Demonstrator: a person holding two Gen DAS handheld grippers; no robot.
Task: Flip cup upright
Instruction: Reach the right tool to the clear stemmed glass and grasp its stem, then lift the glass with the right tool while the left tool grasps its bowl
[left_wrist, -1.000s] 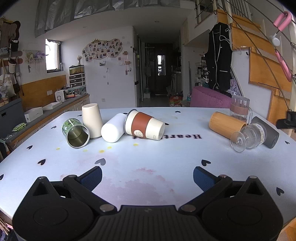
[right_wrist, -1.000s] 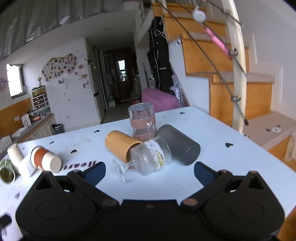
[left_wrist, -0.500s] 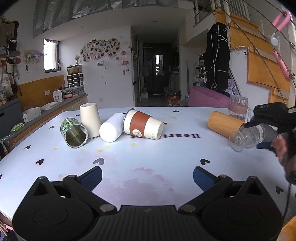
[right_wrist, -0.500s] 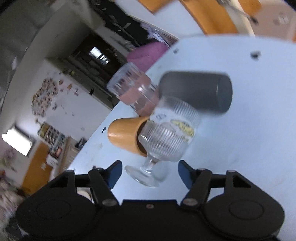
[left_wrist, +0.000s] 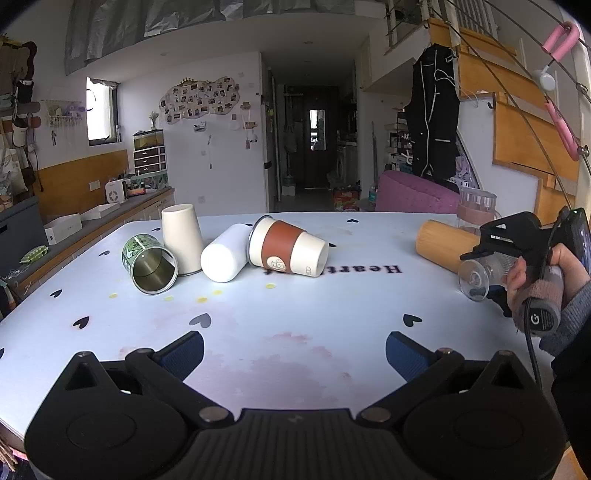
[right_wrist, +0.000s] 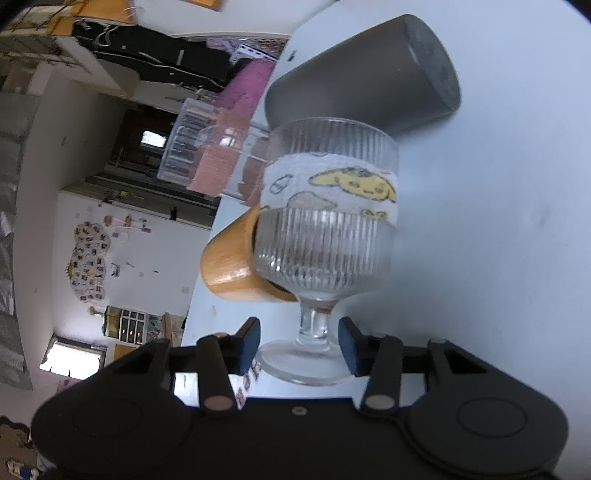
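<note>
the right tool (right_wrist: 298, 343) is rolled on its side and open, its two blue pads either side of the stem of the glass (right_wrist: 325, 221), near it but not touching as far as i can see. the glass lies on its side on the table (right_wrist: 498, 229), foot toward the tool, bowl pointing away, resting against a bamboo cup (right_wrist: 232, 269) with a grey cup (right_wrist: 362, 74) just behind it and a clear jar (right_wrist: 207, 155) beyond. from the left view the hand (left_wrist: 532, 280) holds that tool right over the foot of the glass at the table's right edge.

i'd say this is the reach-and-grasp step, nearly lined up. the next move calls for closing on the stem, or sliding further in to take the bowl, then rolling the wrist back so the foot comes down flat. the stem is thin and slick, so it may well swivel in the pads.

the left tool (left_wrist: 293, 354) hangs open and idle over bare table, well apart from the glass. four more cups sit at far left: a tin (left_wrist: 149, 264), a cream cup (left_wrist: 183, 238), a white cup (left_wrist: 225, 254) and a brown-banded cup (left_wrist: 288, 247).
</note>
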